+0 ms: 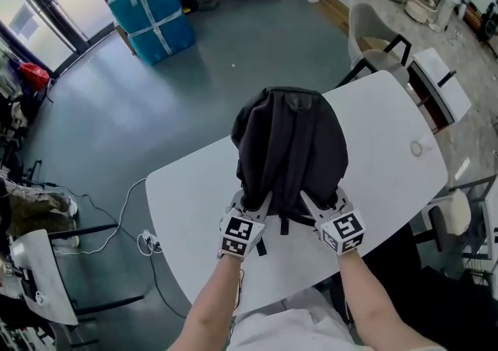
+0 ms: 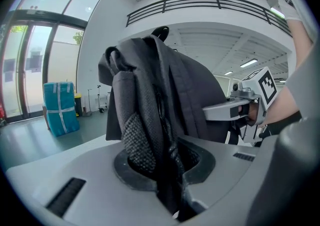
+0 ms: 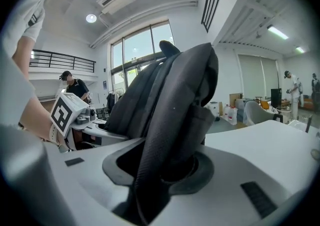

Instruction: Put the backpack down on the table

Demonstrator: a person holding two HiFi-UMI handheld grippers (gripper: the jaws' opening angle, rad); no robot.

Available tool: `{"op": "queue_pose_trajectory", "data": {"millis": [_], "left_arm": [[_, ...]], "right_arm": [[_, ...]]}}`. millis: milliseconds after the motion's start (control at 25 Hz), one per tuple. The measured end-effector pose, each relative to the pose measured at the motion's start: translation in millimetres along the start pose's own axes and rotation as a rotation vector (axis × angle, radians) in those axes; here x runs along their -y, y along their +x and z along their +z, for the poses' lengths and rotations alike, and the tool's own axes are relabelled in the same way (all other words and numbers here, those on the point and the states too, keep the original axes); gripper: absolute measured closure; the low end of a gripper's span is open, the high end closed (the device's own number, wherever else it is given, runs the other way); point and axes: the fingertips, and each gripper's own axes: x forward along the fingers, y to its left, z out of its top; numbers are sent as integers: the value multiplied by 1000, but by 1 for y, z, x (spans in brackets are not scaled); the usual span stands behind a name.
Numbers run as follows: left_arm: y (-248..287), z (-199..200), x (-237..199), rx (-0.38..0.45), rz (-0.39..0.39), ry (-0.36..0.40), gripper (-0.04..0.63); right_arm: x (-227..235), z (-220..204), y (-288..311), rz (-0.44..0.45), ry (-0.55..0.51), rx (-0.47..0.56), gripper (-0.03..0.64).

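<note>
A black backpack stands upright over the middle of the white table, its shoulder straps facing me. Whether its base touches the tabletop I cannot tell. My left gripper is shut on the left shoulder strap, whose mesh padding fills the gap between the jaws. My right gripper is shut on the right strap. In the left gripper view the right gripper shows beside the backpack. From the right gripper view the left gripper appears behind the backpack.
A small ring-shaped object lies on the table's right part. Chairs stand at the table's far right, another chair at the left. A cable runs over the floor. A blue wrapped box stands far back.
</note>
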Motion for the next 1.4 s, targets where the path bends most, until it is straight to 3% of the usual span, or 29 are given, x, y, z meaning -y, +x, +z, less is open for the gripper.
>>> {"op": "queue_pose_trajectory", "data": {"millis": [280,520,960,1400], "left_arm": [[-3,-10,4,12,-6,8,496],[-4,-21,2,21,13,-32,437],[-2,-39,5,20,-14,-20,412],[-3,-34,4,63,45,7,385]], "right_arm": [[-2,-14,-6,-7,42,20,466],[-4,-24,-8,14,52,22,456],[-10,-31,-9,30,19,25,440],[-12,-33,-8,30,13,16,439]]}}
